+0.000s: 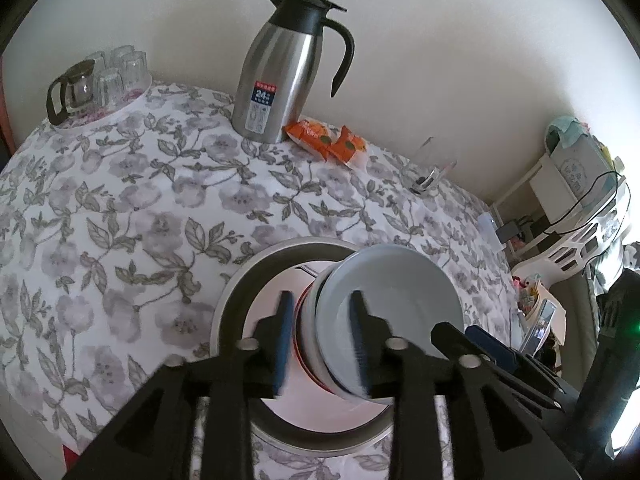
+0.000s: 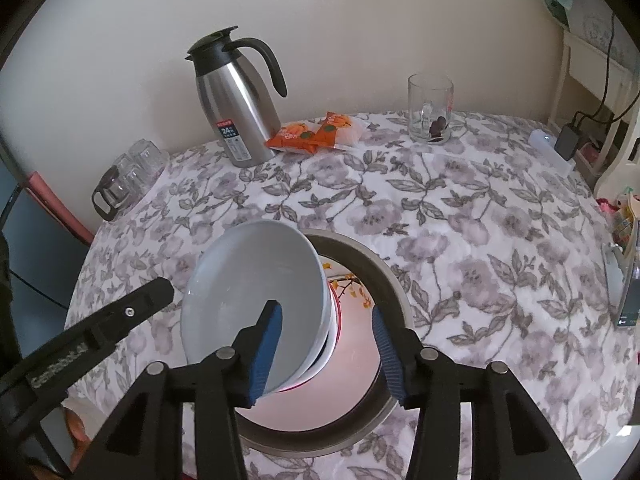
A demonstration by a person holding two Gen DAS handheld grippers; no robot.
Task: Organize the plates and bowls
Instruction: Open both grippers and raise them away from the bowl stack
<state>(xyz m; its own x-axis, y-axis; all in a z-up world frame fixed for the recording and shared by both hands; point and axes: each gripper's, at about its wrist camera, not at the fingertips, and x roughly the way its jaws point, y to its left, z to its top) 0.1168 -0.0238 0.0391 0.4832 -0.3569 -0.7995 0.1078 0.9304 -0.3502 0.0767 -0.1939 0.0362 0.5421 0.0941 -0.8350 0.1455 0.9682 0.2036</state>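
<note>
Grey-white stack: a pale grey ceramic bowl (image 2: pixel 256 300) sits tilted on top of nested bowls, the lowest a white one with a red rim (image 2: pixel 335 334), all tipped up over the wide steel-rimmed plate with a pink floral centre (image 2: pixel 394 280) on the flower-print bench (image 2: pixel 480 240).
Left gripper (image 1: pixel 320 344): blue pads are clamped across the wall of the bowl stack, one pad inside the grey bowl, one outside (this looks like what holds the tilt).
Right gripper (image 2: pixel 326 354): fingers stand apart, the left pad inside the grey bowl, the right pad over the plate at about 3 o'clock of the stack; whether it touches anything I cannot tell.
Step in hand, judged: seating the stack flat at the plate's centre.
Doing it well: lower the raised side slowly, keep the squeeze until the base rests level, steady the grey bowl so it does not slide.
Clear of: steel thermos jug (image 2: pixel 236 108) at 12 o'clock.
</note>
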